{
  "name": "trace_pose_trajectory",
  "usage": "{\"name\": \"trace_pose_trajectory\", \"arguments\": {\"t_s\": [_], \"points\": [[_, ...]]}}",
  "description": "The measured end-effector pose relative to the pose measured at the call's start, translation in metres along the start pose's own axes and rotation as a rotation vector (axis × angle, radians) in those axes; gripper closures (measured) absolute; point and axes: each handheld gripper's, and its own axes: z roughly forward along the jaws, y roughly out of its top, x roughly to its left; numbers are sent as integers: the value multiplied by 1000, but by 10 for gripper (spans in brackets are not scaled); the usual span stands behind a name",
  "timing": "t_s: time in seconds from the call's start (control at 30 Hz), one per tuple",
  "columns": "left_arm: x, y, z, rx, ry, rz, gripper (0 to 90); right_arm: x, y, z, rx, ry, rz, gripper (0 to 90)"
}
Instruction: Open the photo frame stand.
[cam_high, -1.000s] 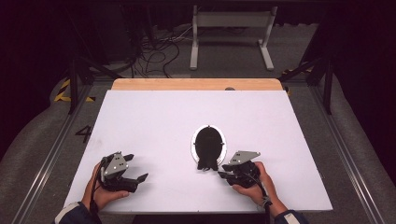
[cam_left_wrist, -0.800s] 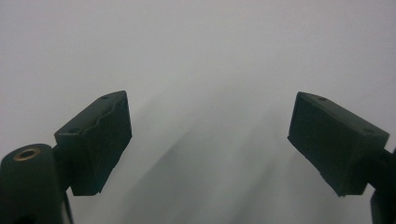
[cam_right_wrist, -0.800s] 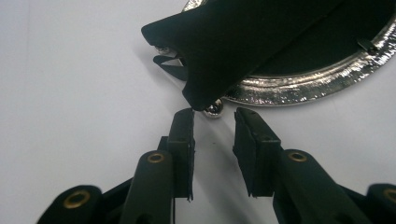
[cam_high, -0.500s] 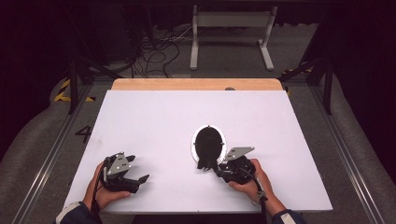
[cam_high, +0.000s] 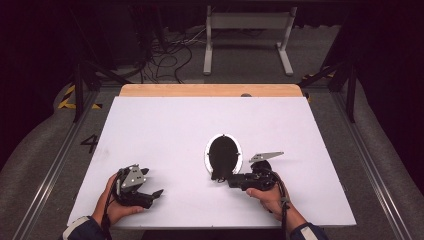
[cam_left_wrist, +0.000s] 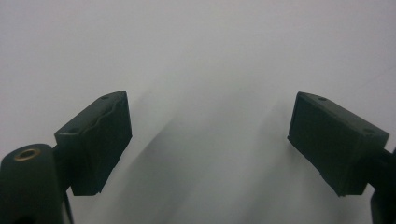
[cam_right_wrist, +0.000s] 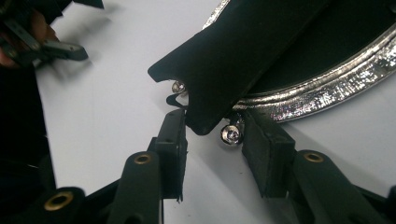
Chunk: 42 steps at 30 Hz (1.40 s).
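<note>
My right hand-held gripper (cam_right_wrist: 212, 154), jaws just opening, straddles the oval mirror's (cam_high: 223, 154) black stand foot (cam_right_wrist: 205, 119) straight ahead; my open left hand-held gripper (cam_high: 150, 195) idles farther off.

We wear dark blue sleeves (cam_high: 82, 229) with a light band at the cuff. Each of our hands carries black tongs: the left tongs (cam_high: 152, 195) and the right tongs (cam_high: 225, 178), each topped by a grey three-cornered plate (cam_high: 265, 156) dotted with small dark marks. A black cable (cam_high: 283, 207) trails along our right wrist. Up close, the jaws end in flat rectangular black pads (cam_left_wrist: 95, 140) with small screw holes, and brass-coloured bushings (cam_right_wrist: 141, 159) sit in the black links.
</note>
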Motion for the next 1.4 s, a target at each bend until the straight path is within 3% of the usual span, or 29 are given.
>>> {"name": "trace_pose_trajectory", "arguments": {"t_s": [0.17,0.23,0.3,0.37,0.43,0.67,0.8,0.83,0.9,1.0,1.17,1.27,1.33,1.37,1.4], "points": [[-1,1,2,2,-8,4,138,-4,1,0,-13,38,61,564],[-2,2,3,6,-8,12,138,-8,1,0,-24,70,126,543],[-3,3,4,5,-13,10,139,-10,2,0,-24,91,158,538],[-3,3,4,7,-12,13,139,-13,2,-1,-55,119,179,533],[-3,3,4,7,-15,15,139,-13,3,-1,-57,119,178,530],[-4,6,8,13,-18,22,140,-19,5,2,-107,137,256,546],[-6,10,10,9,-28,34,142,-20,5,2,-93,143,262,561],[-7,10,10,9,-28,45,142,-18,5,1,-57,136,247,553],[-9,10,10,14,-32,56,141,-12,4,1,7,109,158,521],[-8,9,10,19,-41,53,142,-3,6,1,41,45,64,542],[-8,9,10,18,-43,53,143,21,12,6,123,-125,-172,565],[-8,9,11,16,-46,49,142,33,12,11,150,-221,-279,606],[-8,9,11,17,-46,49,142,32,12,11,138,-216,-265,604],[-8,9,10,18,-45,51,142,29,12,11,124,-193,-239,597],[-8,9,10,15,-45,48,142,23,12,9,97,-141,-182,566]]}}
